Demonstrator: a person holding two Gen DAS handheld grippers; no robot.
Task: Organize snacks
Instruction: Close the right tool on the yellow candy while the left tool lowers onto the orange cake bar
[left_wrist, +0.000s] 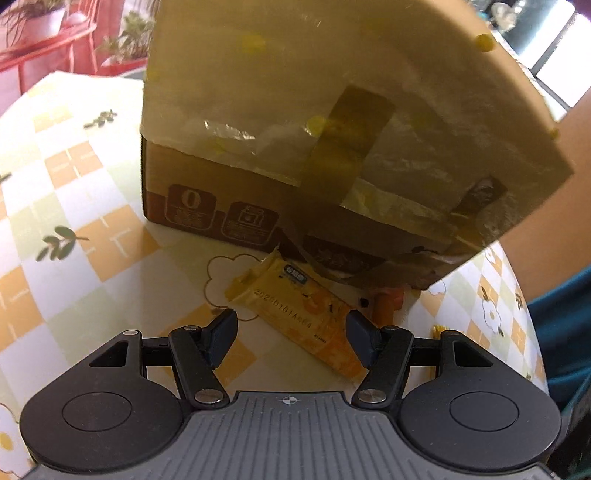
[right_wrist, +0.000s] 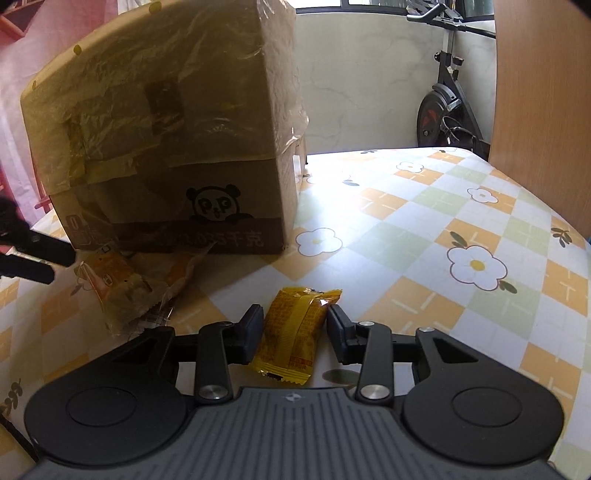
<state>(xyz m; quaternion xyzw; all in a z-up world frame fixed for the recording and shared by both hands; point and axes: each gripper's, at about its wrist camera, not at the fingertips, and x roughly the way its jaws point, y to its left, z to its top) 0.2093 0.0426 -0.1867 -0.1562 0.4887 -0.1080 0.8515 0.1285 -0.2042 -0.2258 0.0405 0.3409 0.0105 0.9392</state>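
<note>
My right gripper (right_wrist: 295, 325) had clamped the small yellow snack packet (right_wrist: 293, 332) across its middle — light, crinkly, slippery — while my left gripper (left_wrist: 291, 332) stood open around the long wafer pack (left_wrist: 299, 314).

This was a home, a lived-in room rather than a shop or a lab. The counter (right_wrist: 424, 236) wore a household oilcloth printed with orange and pale green checks and white daisies. Beyond its far edge stood an exercise bike (right_wrist: 448, 107) against a plain pale wall under a window. In the left wrist view, past the far left corner of the counter, potted plants (left_wrist: 129, 37) sat on a red shelf (left_wrist: 48, 55). A reused cardboard shipping box (right_wrist: 177, 147), patched with tape and plastic film and printed with a panda, stood on the counter, with small wrapped snacks (right_wrist: 291, 332) lying near it.
</note>
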